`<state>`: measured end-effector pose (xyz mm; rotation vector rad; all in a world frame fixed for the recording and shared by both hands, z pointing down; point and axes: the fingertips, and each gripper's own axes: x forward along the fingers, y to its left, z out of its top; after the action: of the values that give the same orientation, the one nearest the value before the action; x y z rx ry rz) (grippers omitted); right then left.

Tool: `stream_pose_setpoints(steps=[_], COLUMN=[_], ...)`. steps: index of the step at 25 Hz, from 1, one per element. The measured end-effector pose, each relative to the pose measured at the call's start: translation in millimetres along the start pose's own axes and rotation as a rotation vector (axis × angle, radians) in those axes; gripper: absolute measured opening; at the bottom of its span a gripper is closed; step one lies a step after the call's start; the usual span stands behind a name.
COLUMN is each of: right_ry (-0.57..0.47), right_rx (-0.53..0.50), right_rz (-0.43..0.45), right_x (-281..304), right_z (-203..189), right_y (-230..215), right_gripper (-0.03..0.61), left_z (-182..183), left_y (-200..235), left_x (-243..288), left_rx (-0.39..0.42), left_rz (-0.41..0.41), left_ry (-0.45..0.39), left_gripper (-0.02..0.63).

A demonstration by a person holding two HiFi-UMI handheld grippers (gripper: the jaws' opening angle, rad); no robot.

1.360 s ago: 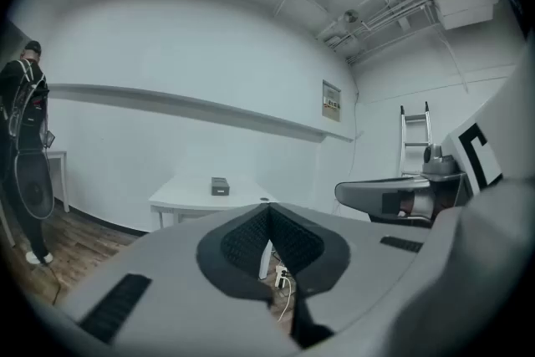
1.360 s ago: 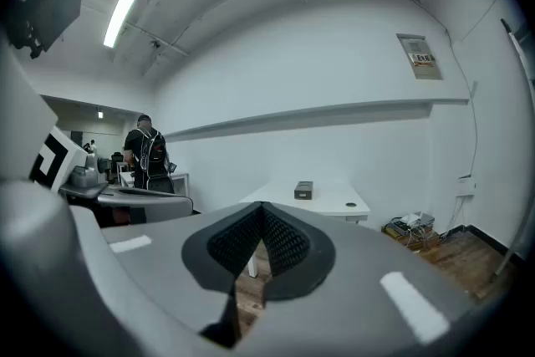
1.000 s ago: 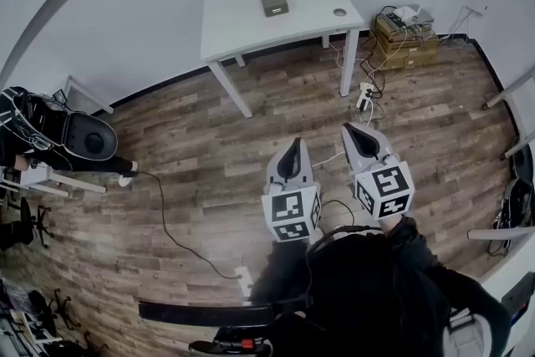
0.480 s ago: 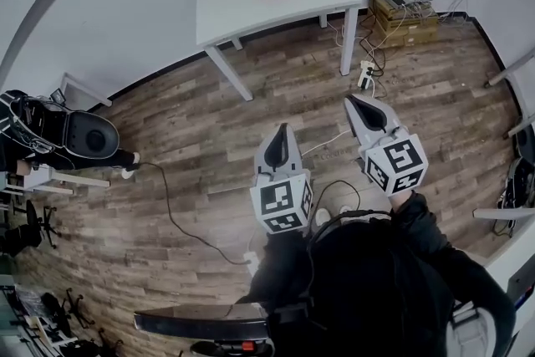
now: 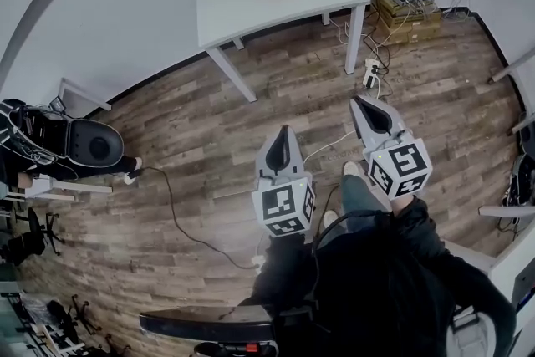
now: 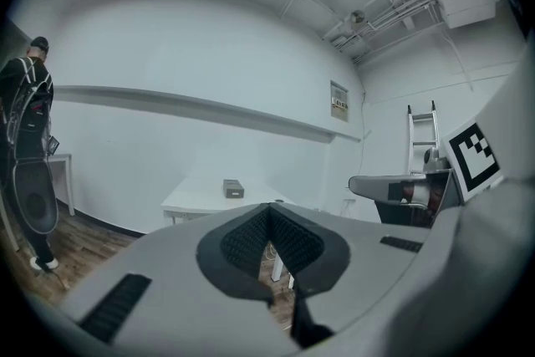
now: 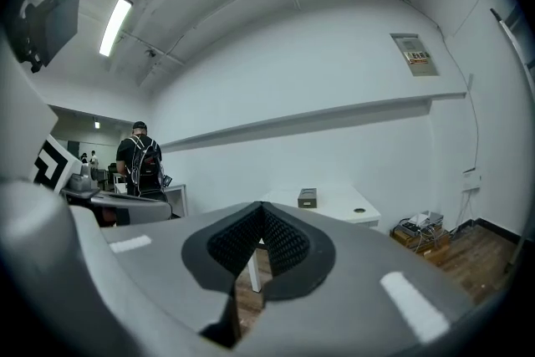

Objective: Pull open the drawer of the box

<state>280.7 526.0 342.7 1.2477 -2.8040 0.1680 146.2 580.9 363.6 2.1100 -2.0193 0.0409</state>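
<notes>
She wears a dark jacket (image 5: pixel 376 288) with black sleeves (image 5: pixel 422 223). The left gripper (image 5: pixel 282 138) and right gripper (image 5: pixel 364 106) are pale grey shells with black ribbed pads (image 6: pixel 247 242) and white, black-patterned marker cubes (image 5: pixel 286 206).

No text, brand or number can be read in any view. A small framed notice (image 7: pixel 415 54) is seen high on the white wall (image 7: pixel 318 88), but its print is too small to be made out. Only black-and-white square patterns are carried by the marker cube (image 5: pixel 287 210) of the left gripper (image 5: pixel 283 131) and by the one on the right gripper (image 5: pixel 358 101).
</notes>
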Motion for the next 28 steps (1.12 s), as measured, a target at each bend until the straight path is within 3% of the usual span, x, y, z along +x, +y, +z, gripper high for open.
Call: stream_pose_setpoints(steps=[6, 22, 28], right_ry=[0.016, 0.080, 0.078], right_rx=[-0.017, -0.052, -0.051], right_rz=[0.043, 0.149, 0.164], right_x=[56.7, 285.6, 332.3], right_z=[-6.1, 26.2, 30.9], right_y=[-16.4, -139.7, -170.8], right_gripper=[-0.002, -0.002, -0.002], left_z=[6.8, 75.3, 79.8], left_y=[22.5, 76.5, 84.8], left_x=[53.2, 298.4, 349.9], left_rx=[-0.019, -0.065, -0.068], left_rz=[0.031, 0.108, 0.129], left_ry=[-0.020, -0.074, -0.064], left_gripper=[0.002, 0.002, 0.001])
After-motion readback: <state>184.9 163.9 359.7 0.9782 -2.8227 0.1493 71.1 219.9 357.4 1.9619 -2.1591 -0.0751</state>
